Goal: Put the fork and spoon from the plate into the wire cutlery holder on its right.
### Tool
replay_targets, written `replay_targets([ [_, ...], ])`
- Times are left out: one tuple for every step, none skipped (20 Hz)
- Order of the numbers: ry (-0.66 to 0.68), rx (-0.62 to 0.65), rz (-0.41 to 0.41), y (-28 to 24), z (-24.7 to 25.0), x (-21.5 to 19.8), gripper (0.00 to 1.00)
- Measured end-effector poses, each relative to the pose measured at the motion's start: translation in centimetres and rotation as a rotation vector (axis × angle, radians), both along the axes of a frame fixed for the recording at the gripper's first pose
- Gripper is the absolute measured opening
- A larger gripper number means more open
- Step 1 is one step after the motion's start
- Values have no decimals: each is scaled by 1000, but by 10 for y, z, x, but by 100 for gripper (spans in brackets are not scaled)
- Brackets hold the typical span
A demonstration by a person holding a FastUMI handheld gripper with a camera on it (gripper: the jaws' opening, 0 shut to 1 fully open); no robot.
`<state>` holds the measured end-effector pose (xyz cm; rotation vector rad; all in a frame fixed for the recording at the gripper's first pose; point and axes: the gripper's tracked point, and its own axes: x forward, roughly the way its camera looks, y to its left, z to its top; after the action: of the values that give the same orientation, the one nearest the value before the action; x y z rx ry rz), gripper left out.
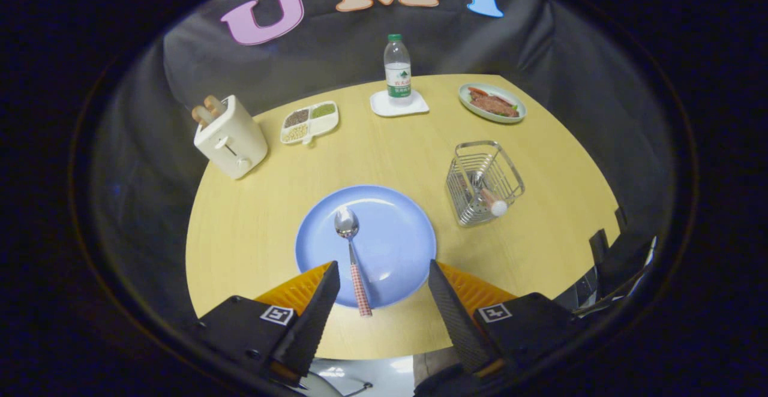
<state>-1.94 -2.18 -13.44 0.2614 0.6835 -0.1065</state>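
Pale wood table [258,229] under you holds a smooth blue plate [396,235] with the spoon [351,253], checked handle pointing near, lying between your gripper's [384,280] spread, empty fingers. Right of it stands the wire holder [483,184], a checked handle, likely the fork [492,202], leaning inside. A toaster [231,136] sits far left.
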Motion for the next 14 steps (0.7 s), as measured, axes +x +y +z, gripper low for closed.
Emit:
replay_targets([
  [-11, -20, 7, 0, -8, 1, 94],
  [-19, -39, 19, 2, -15, 2, 94],
  [-31, -55, 32, 5, -21, 4, 93],
  [-48, -65, 44, 10, -27, 7, 93],
  [-72, -71, 61, 15, -31, 9, 93],
  [-97, -69, 72, 23, -34, 11, 93],
  [-122, -61, 79, 27, -37, 19, 92],
  [-139, -52, 84, 31, -42, 24, 90],
  [-148, -52, 83, 34, -47, 28, 88],
  [-152, -53, 94, 39, -54, 31, 86],
  [-143, -69, 101, 40, -61, 32, 84],
  [-136, -91, 107, 41, -66, 33, 82],
  [-132, -103, 111, 43, -69, 33, 80],
  [-130, -108, 119, 48, -72, 34, 78],
])
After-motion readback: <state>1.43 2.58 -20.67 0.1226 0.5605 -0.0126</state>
